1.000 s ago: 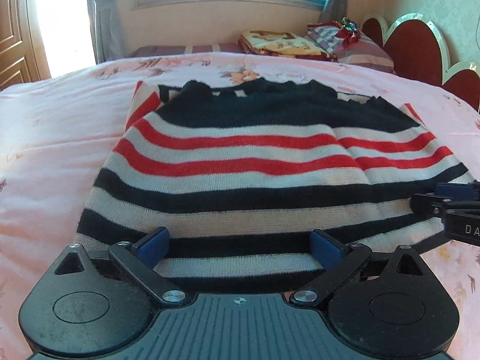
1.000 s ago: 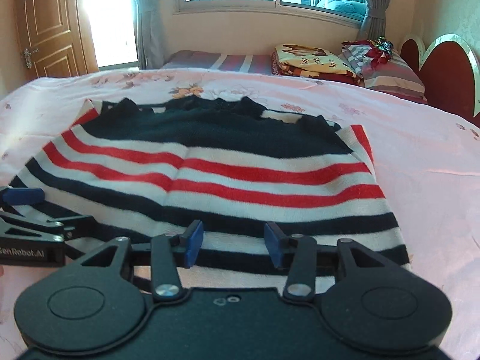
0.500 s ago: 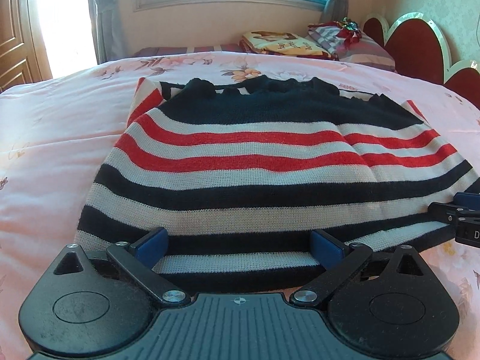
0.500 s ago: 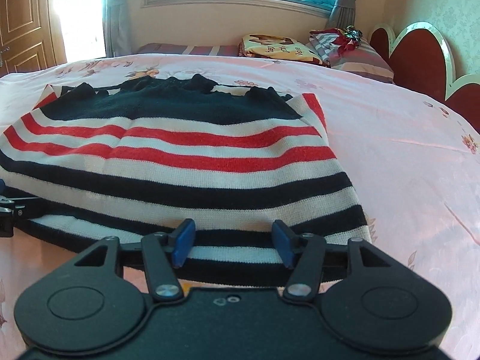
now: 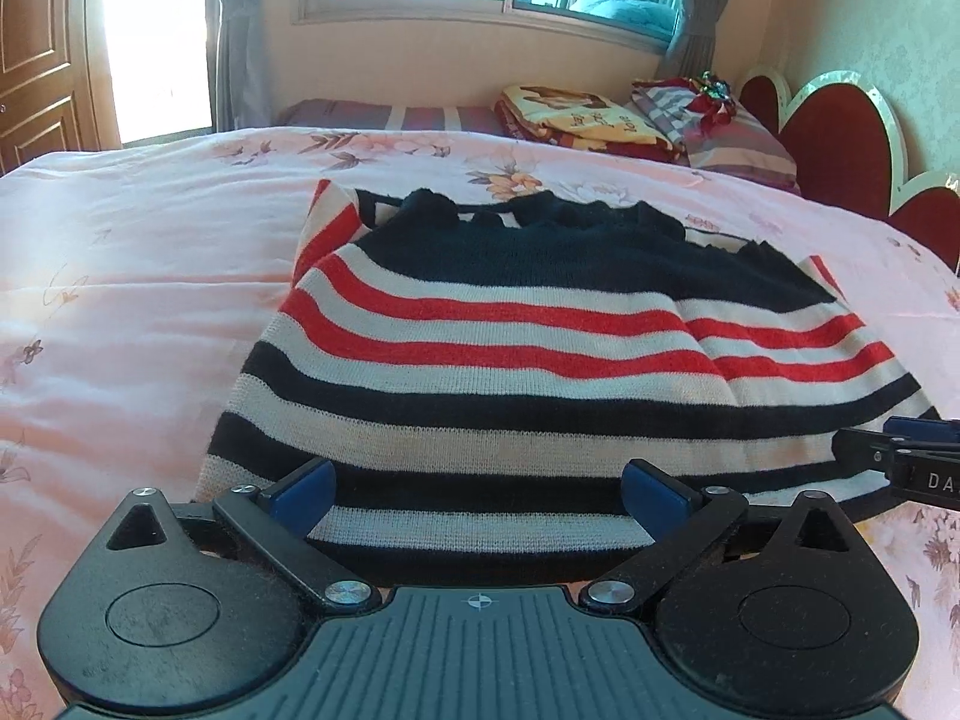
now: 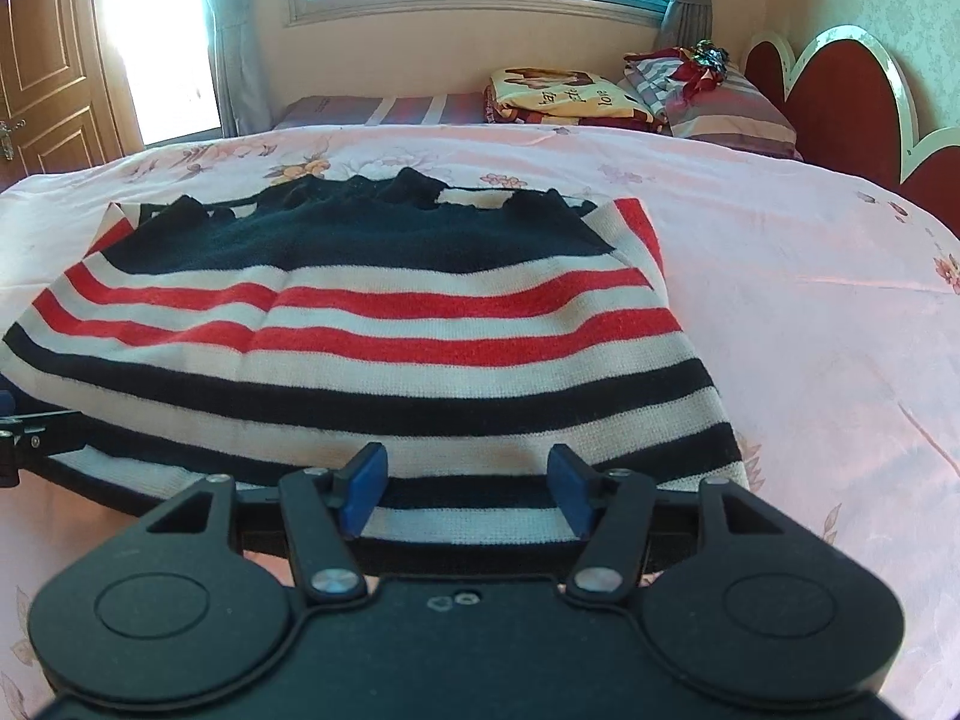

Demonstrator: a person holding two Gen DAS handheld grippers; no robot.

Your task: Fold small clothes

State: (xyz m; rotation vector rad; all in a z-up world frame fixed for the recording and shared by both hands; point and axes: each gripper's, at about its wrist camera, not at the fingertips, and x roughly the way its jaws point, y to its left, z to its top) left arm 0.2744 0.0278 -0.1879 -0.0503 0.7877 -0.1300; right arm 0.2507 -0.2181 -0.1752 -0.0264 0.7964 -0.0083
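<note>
A folded sweater (image 5: 540,360) with black, cream and red stripes lies flat on the pink bedspread (image 5: 150,300). My left gripper (image 5: 474,480) is open wide at the sweater's near hem. The hem shows between its blue pads, which do not press on it. In the right wrist view the same sweater (image 6: 372,324) fills the middle. My right gripper (image 6: 467,462) stands open over the near hem by the right corner, with cloth between the pads but not pinched. Each gripper shows at the edge of the other's view: the right gripper (image 5: 894,456) and the left gripper (image 6: 24,432).
Bare pink floral bedspread (image 6: 810,330) stretches to the right of the sweater. Folded blankets (image 5: 576,120) and a striped pillow (image 5: 732,138) lie at the far end beside a red scalloped headboard (image 5: 840,144). A wooden door (image 6: 48,78) stands at the left.
The right gripper's jaws have spread wider over the hem. The left gripper's jaws keep the same wide gap, and the sweater lies as before.
</note>
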